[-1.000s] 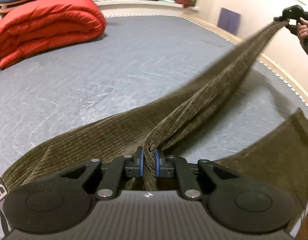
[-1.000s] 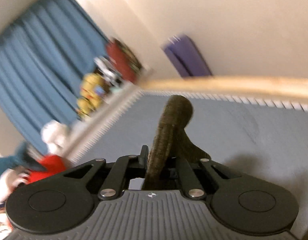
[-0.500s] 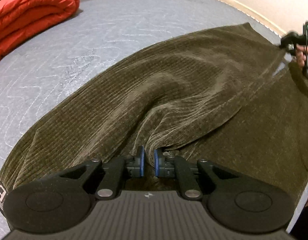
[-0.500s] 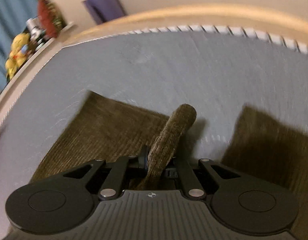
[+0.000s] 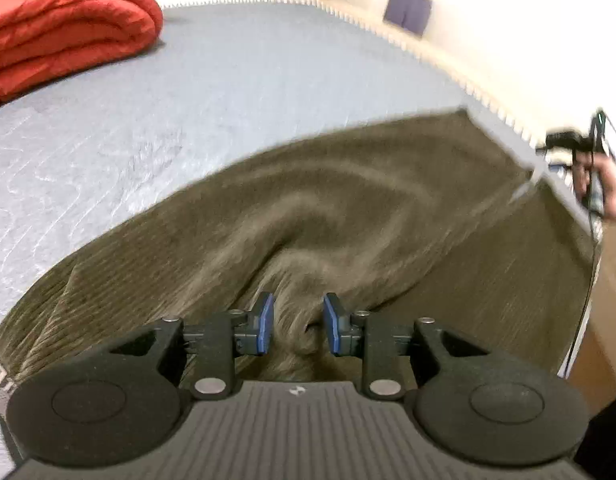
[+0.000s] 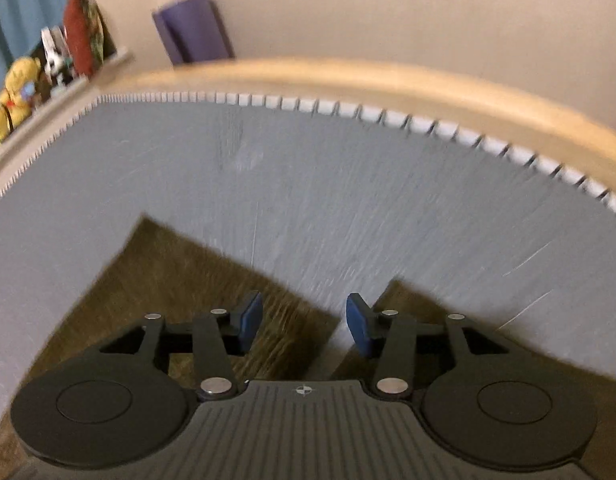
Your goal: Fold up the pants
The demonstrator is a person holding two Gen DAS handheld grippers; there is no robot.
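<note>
My left claw (image 5: 295, 322) is black, and its pads (image 5: 265, 322) are bright blue. The pants (image 5: 347, 208) are dark olive brown with thin ribbed lines. They lie on a grey-blue mattress (image 5: 248, 80) with pale squiggly stitching and a white toothed trim at its edge. Far on the left sits a red quilt (image 5: 64, 36). My right claw (image 6: 304, 322) is black with blue pads (image 6: 357, 326) too. Past the mattress the bed rail (image 6: 387, 80) is light wood colour. A purple mat (image 6: 194, 28) leans on the cream wall (image 6: 387, 8). Far left are a blue curtain (image 6: 24, 12) and a yellow plush toy (image 6: 16, 88).
</note>
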